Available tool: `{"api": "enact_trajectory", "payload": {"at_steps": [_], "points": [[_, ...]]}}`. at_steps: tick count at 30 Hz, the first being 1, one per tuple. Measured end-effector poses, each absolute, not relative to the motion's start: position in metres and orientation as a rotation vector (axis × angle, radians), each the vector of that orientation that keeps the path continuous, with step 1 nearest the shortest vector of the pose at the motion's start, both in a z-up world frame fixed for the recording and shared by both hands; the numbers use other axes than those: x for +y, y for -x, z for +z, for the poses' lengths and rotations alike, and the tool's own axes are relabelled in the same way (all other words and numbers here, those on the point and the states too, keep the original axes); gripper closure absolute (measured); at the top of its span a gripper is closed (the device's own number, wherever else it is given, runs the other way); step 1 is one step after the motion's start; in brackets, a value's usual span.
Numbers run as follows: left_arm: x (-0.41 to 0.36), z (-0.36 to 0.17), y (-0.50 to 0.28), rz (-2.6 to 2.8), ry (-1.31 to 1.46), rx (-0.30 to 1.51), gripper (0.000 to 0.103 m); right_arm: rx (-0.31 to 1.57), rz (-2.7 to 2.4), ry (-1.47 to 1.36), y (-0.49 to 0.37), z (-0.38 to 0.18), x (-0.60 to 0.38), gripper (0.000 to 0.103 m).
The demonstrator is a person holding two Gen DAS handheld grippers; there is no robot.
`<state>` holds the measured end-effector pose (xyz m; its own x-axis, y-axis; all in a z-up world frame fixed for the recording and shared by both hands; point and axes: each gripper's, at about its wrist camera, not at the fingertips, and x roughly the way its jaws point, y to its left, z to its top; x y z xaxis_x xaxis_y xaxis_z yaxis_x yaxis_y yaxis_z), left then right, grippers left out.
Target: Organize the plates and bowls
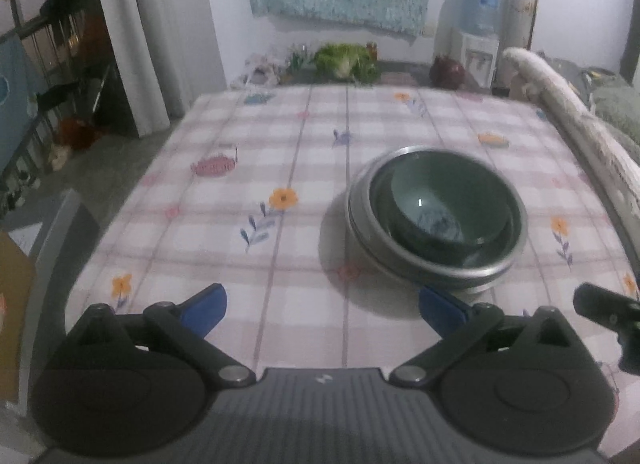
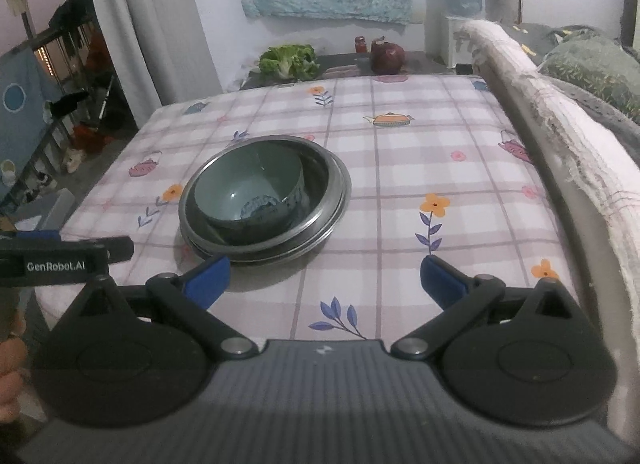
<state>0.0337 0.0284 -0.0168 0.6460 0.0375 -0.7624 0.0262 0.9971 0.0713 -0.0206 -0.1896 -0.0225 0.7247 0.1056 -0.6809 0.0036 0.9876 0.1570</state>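
A green ceramic bowl (image 1: 436,207) sits nested inside a steel bowl (image 1: 492,268) that rests on steel plates, all in one stack on the checked tablecloth. The stack also shows in the right wrist view: green bowl (image 2: 252,187), steel bowl (image 2: 320,183). My left gripper (image 1: 322,310) is open and empty, just in front and left of the stack. My right gripper (image 2: 324,278) is open and empty, in front and right of the stack. The left gripper's body (image 2: 60,260) shows at the left edge of the right wrist view.
The table (image 1: 260,151) has a pink checked cloth with flower prints. A chair back draped in white cloth (image 2: 560,131) runs along the right side. A lettuce (image 2: 288,59), a dark red pot (image 2: 386,55) and a water dispenser (image 1: 476,43) stand beyond the far edge.
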Motion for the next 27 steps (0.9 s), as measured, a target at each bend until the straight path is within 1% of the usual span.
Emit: {"api": "enact_trajectory", "payload": {"at_steps": [5,27], "points": [[0.024,-0.024,-0.028,0.012,-0.086,0.903,0.000,0.786,0.040,-0.154,0.018,-0.029,-0.184,0.001],[0.022,-0.026,-0.028,0.016,-0.104,0.919,0.000,0.842,-0.001,-0.127,0.013,-0.042,-0.171,0.001]]}}
